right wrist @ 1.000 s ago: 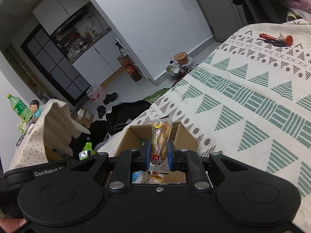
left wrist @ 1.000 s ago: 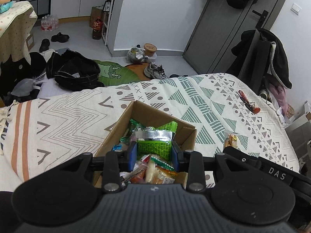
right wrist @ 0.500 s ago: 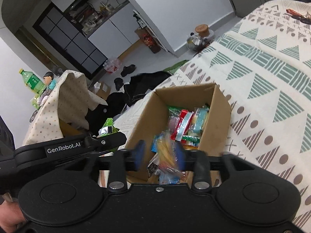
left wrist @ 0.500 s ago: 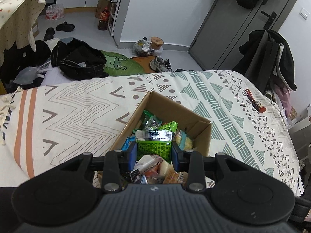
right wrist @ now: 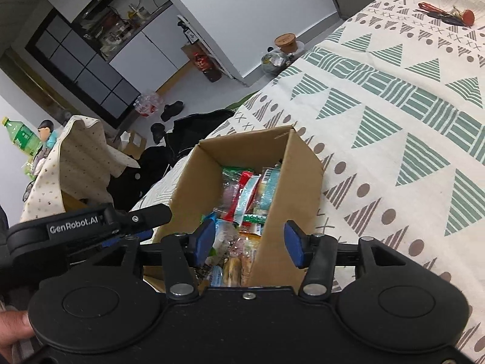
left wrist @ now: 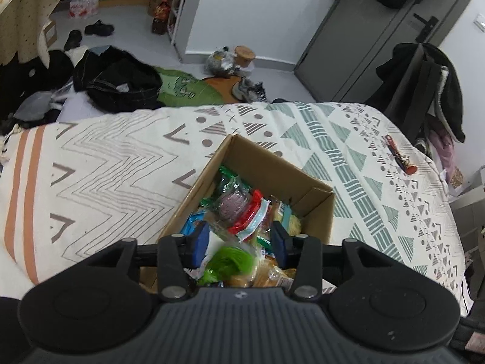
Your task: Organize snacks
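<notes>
A bed [left wrist: 100, 163] spread with a cloth patterned in zigzags, triangles and dots fills the scene, in a cluttered room with a grey floor; one open cardboard box [left wrist: 266, 163] stands on it, packed with wrapped snacks [left wrist: 242, 212]. Nearest in the left wrist view, the left gripper [left wrist: 241, 242] hovers over the box's near end, its jaws spread, nothing between them; just below them a blurred green packet [left wrist: 227, 262] lies among the snacks, apart from both blue pads [left wrist: 201, 242]. In the right wrist view the right gripper [right wrist: 248, 242] is likewise spread and empty, its two pads astride the box's near right wall [right wrist: 272, 236], one over the snacks and one outside over the cloth. Inside the box, a red-and-white packet [left wrist: 251, 214] lies beside a clear wrapper holding something purple [left wrist: 232, 206], with green and blue wrappers around them; too jumbled to count. A hand [right wrist: 13, 326] shows at the lower left edge of the right view. Farther off, a set of keys with a red fob [left wrist: 400, 156] lies on the cloth near the bed's right edge, well apart from the box. Beyond the bed, dark clothing [left wrist: 121, 82] is heaped on the floor; two black shoes [left wrist: 88, 32] sit farther back; one grey door [left wrist: 372, 36] stands at the far right.
</notes>
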Tool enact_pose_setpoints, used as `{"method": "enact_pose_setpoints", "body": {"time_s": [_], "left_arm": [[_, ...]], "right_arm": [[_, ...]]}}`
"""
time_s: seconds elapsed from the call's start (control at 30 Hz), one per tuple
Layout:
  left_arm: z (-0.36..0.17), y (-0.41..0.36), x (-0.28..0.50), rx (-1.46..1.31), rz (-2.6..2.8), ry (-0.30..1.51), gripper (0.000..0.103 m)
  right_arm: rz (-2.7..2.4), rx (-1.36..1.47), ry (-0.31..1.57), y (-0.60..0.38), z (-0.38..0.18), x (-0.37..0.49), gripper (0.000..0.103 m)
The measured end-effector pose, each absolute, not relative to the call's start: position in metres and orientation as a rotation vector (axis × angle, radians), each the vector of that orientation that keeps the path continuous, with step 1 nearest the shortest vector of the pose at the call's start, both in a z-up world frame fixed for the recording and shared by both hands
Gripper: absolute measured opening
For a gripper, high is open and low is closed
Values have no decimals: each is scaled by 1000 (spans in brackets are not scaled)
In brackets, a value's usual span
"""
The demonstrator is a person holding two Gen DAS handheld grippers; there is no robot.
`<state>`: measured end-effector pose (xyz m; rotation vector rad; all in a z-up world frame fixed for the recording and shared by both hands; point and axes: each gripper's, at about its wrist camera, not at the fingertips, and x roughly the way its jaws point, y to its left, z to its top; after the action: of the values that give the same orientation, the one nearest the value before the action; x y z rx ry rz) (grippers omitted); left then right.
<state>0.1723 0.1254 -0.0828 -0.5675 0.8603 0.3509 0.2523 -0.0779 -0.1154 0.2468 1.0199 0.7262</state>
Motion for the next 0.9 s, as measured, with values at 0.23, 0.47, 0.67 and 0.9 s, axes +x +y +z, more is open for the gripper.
{"method": "enact_pose_setpoints", "body": {"time_s": [0.23, 0.47, 0.67, 0.9], "left_arm": [[-79, 122, 171, -523, 326, 895, 54], [-71, 120, 166, -500, 295, 910, 61], [-56, 116, 156, -470, 261, 902, 74], [-37, 108, 144, -443, 197, 875, 78]], "right_arm": [[689, 220, 1031, -98, -111, 246, 54], [624, 226, 986, -114, -94, 239, 58], [590, 243, 943, -128, -71, 225, 69], [535, 265, 889, -145, -50, 201, 88]]}}
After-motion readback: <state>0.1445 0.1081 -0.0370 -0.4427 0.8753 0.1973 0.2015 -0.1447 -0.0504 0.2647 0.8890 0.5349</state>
